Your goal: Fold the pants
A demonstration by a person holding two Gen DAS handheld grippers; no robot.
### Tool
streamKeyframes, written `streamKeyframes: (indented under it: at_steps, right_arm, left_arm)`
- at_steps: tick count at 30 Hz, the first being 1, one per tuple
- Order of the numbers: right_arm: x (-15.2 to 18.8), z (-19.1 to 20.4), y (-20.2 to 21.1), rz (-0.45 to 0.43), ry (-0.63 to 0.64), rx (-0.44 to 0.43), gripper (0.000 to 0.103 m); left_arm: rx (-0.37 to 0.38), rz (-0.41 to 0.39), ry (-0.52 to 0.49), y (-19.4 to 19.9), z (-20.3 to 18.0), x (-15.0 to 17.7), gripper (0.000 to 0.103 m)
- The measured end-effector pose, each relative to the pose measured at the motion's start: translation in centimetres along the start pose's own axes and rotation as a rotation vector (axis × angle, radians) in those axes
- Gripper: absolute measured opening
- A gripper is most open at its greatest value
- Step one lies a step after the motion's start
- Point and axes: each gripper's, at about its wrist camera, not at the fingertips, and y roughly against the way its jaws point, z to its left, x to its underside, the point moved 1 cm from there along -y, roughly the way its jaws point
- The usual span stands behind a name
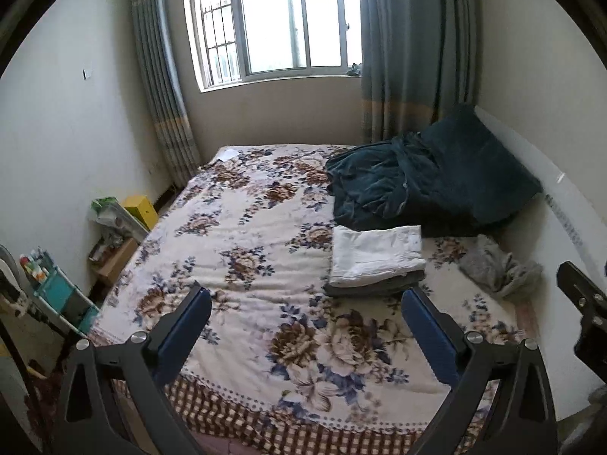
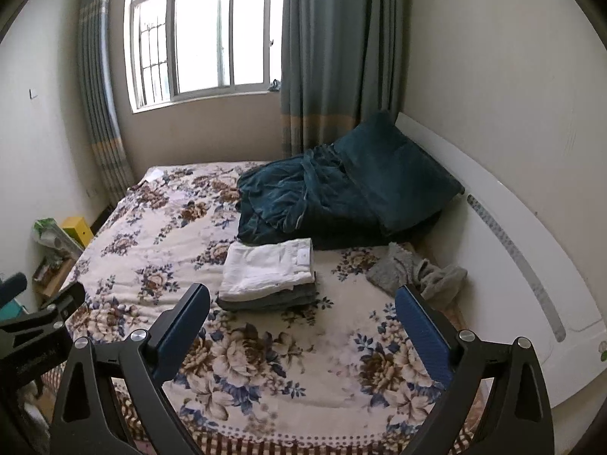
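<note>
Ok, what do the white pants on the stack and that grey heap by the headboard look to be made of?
White pants: a matte woven fabric, probably cotton twill or denim; the folds hold crisp, flat edges and a small label shows. Grey heap: soft and fuzzy, likely knit or fleece; it slumps in loose rumples with no sheen. Neither can be told for certain from here.

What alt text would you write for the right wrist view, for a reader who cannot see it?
Folded white pants lie on a folded grey garment on a floral bedspread, beyond the open right gripper, whose jaws hold nothing. A crumpled grey garment lies to the right, with a dark teal blanket behind.
</note>
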Motion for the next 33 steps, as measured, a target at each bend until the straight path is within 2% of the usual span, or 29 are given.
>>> streamKeyframes:
  at_steps: [13, 33]
  right_arm:
    - [0.4, -0.2, -4.6, 0.033, 0.004, 0.027, 0.100]
    - [0.4, -0.5, -5.4, 0.039, -0.012, 0.009, 0.100]
  left_arm:
    - [-0.009, 0.035, -0.019, -2.9, -1.5, -0.3, 0.103]
    - [-0.011, 0.016, -0.013, -3.0, -1.5, -1.5, 0.103]
